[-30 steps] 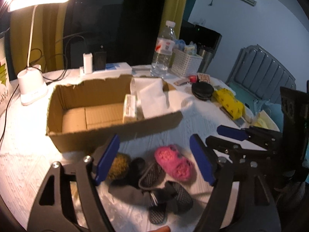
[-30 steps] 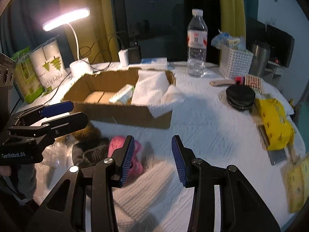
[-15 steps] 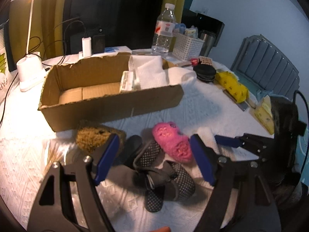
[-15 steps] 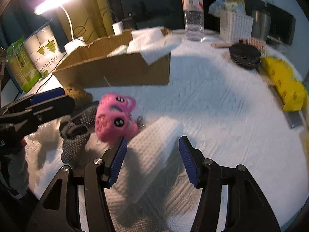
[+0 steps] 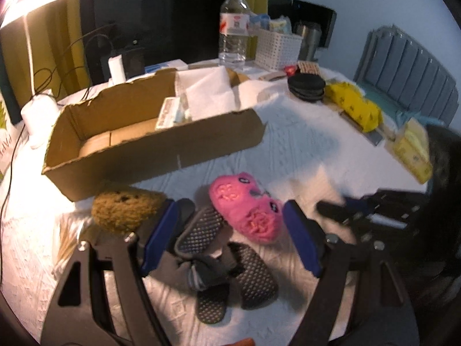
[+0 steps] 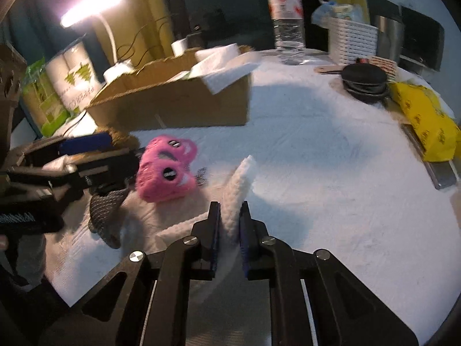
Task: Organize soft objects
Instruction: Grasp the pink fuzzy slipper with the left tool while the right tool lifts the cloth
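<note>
Closing since before, right gripper (image 6: 229,219) jaws pinch white cloth (image 6: 240,184).

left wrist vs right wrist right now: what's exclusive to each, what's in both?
Left wrist only: the brown fuzzy item, the pile of grey dotted socks under the open left gripper, and the box's interior.

Right wrist only: the right gripper, jaws closing on a fold of white knit cloth, and the paper roll pack.

Both: pink slipper, cardboard box, water bottle, yellow bag.
</note>
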Demonstrator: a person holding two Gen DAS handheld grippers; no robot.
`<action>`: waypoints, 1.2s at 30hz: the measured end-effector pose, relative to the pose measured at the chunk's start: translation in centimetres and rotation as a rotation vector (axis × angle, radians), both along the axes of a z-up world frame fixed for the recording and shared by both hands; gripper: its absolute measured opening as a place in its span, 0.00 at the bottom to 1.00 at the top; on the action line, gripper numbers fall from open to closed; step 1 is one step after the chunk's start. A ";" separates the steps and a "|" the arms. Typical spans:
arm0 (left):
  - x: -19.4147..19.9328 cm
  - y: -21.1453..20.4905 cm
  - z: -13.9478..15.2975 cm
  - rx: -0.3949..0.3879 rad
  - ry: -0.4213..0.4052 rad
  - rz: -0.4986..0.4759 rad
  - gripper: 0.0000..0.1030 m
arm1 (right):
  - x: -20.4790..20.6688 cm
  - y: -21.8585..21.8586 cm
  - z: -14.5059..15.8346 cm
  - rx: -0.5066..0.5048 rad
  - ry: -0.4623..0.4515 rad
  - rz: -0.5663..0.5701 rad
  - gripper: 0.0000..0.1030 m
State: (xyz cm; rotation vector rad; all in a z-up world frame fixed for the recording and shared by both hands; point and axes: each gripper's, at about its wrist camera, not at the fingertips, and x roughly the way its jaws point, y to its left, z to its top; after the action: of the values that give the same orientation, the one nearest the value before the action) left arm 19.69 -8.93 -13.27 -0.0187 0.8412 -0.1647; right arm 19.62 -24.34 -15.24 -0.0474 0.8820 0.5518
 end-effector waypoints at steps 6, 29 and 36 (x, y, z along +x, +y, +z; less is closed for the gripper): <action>1.7 -2.3 -1.3 0.077 0.044 -0.029 0.75 | 0.7 -2.6 0.6 0.042 -0.010 -0.039 0.13; 2.0 -2.9 -0.1 -0.004 0.019 -0.135 0.51 | 1.6 -5.0 1.9 0.110 -0.020 -0.106 0.13; 0.9 -1.5 2.1 -0.046 -0.036 -0.129 0.51 | 1.5 -4.4 3.7 0.089 -0.058 -0.100 0.13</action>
State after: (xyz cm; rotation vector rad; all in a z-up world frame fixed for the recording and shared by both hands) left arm 20.56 -10.39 -11.20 -0.0052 0.8033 -0.3046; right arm 21.14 -28.75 -11.55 0.0610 0.7984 0.4929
